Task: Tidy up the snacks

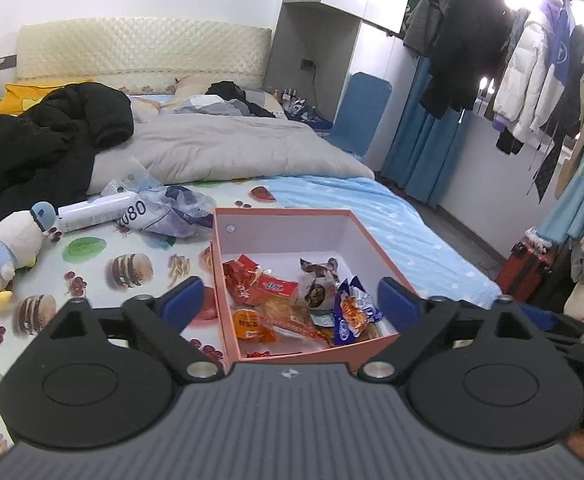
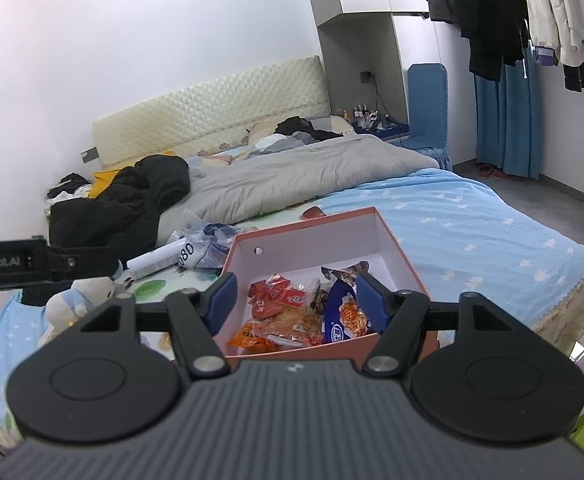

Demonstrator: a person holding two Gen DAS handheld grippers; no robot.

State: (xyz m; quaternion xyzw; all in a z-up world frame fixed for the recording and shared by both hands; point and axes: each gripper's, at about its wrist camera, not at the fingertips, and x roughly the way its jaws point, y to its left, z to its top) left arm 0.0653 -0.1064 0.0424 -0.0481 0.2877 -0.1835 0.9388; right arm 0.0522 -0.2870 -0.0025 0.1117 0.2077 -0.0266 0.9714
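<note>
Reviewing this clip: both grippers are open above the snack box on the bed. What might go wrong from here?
1. The box sits on soft bedding, so pressing a gripper into it may tip or slide it.
2. The snack packets lie piled and overlapping; the left gripper or right gripper may pinch two at once or crush one.
3. One red packet lies outside the box on the bed and may get overlooked.

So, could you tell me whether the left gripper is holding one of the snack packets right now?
No, the left gripper is open and empty above the pink box, with the snack packets lying inside it.
</note>
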